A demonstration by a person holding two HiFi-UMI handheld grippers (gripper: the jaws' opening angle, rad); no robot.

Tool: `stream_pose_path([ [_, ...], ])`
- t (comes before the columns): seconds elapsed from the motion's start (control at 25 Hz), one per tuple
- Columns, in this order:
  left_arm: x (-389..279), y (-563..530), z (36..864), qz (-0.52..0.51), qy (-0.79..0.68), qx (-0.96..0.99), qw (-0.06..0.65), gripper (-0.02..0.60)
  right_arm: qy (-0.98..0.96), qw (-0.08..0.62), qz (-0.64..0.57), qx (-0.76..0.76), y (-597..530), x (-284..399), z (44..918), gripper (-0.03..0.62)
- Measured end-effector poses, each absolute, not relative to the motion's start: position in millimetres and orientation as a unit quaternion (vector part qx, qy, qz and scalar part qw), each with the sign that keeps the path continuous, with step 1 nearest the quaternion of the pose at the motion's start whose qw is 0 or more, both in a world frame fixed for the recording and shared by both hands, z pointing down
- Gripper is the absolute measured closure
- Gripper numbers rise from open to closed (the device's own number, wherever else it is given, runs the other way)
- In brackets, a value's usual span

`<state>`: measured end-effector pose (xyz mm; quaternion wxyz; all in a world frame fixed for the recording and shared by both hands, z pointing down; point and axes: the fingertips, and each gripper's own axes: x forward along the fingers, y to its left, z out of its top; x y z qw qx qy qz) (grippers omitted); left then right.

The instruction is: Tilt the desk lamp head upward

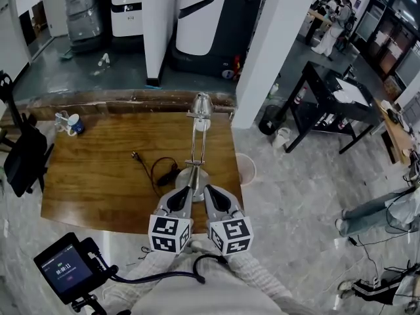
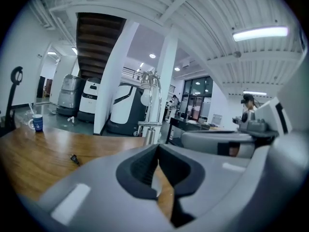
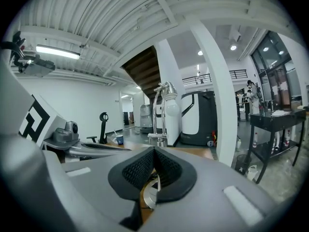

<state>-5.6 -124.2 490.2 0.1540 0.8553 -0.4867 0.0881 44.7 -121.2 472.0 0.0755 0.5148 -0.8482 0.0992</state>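
A silver desk lamp [image 1: 195, 143] stands on the wooden table [image 1: 98, 169], its round base [image 1: 191, 177] near the front right and its head [image 1: 201, 104] at the far end of the arm, bulb facing down. In the left gripper view the lamp [image 2: 150, 105] rises just beyond the jaws; in the right gripper view the lamp [image 3: 163, 112] stands ahead too. My left gripper [image 1: 182, 191] and right gripper [image 1: 209, 193] sit side by side at the table's front edge, just short of the base. Both are shut with nothing between the pads.
The lamp's black cord and plug [image 1: 154, 168] lie on the table left of the base. A blue-and-white mug [image 1: 74, 124] stands at the far left corner. A black chair [image 1: 23, 156] is at the left, a white pillar [image 1: 269, 51] and a bin [image 1: 245, 169] at the right.
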Motion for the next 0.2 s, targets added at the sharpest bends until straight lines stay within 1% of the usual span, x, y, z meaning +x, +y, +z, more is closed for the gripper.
stream_pose_path([
  [0.2, -0.4, -119.3, 490.3, 0.095, -0.477, 0.862, 0.144, 0.574, -0.847, 0.082, 0.097, 0.517, -119.9, 46.1, 473.8, 0.595],
])
